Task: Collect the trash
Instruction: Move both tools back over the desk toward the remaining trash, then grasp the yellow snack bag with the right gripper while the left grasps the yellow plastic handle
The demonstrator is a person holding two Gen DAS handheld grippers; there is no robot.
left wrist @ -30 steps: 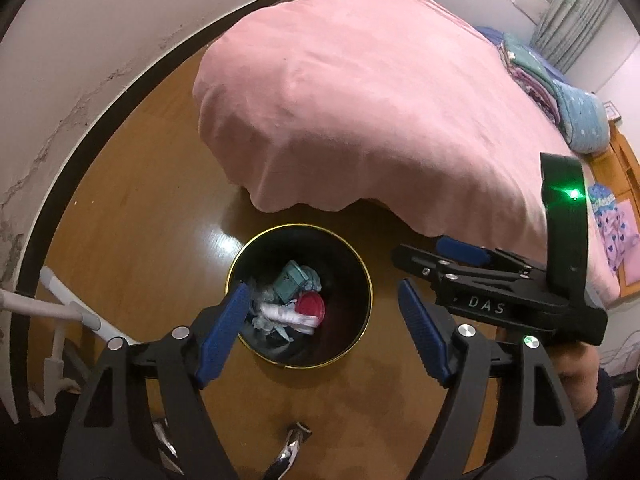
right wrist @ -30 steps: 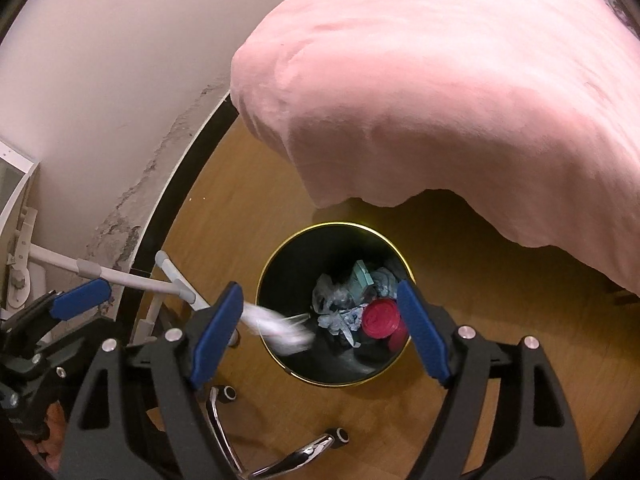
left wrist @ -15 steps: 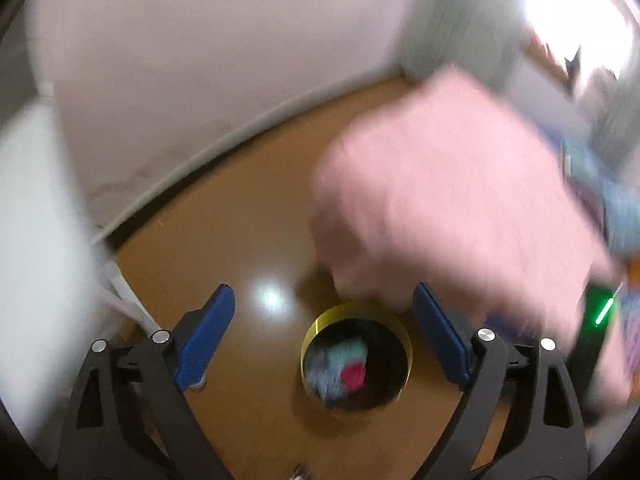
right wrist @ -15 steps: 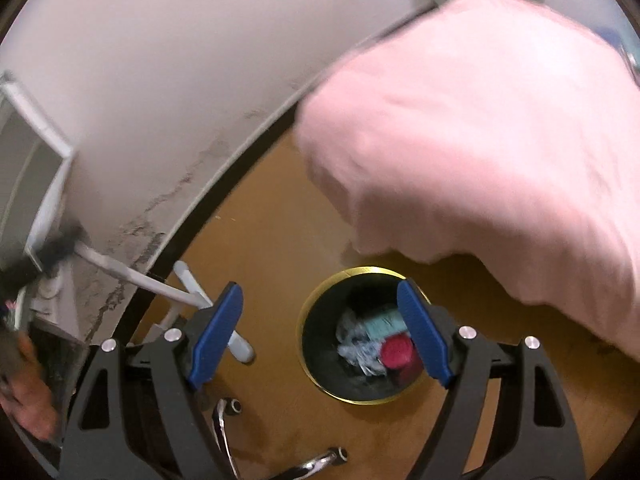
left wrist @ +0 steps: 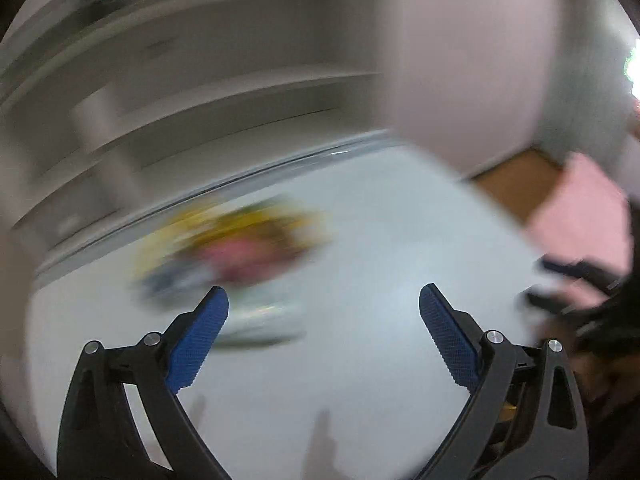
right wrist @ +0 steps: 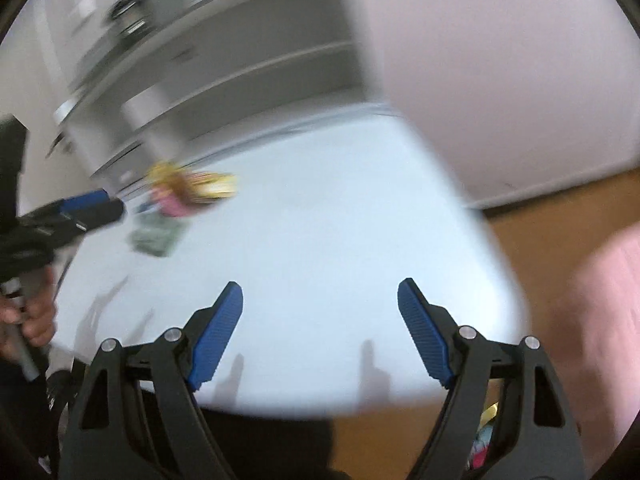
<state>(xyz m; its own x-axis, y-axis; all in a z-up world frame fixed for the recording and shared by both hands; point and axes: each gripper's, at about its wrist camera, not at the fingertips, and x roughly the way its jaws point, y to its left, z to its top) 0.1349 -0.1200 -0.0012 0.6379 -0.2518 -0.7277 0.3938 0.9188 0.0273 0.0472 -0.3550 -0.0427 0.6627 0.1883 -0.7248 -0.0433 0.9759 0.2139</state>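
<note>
Both views are motion-blurred. A white desk [left wrist: 360,280] [right wrist: 320,220] fills the middle. On its far left lies a pile of trash: yellow and pink wrappers [left wrist: 240,244] [right wrist: 188,188] and a greenish packet [right wrist: 154,236] [left wrist: 260,320]. My left gripper [left wrist: 322,320] is open and empty above the desk, close to the pile. My right gripper [right wrist: 320,316] is open and empty over the desk's near edge. The left gripper also shows in the right wrist view [right wrist: 80,208], beside the pile.
Grey-white shelves [left wrist: 200,100] [right wrist: 240,60] stand behind the desk against a white wall. Wooden floor [right wrist: 540,220] and the pink bed cover [right wrist: 600,300] lie to the right. A bit of the trash bin's contents [right wrist: 486,436] shows under the desk edge.
Both grippers have swung up from the trash bin on the floor to the white desk. Both stay open and empty.
</note>
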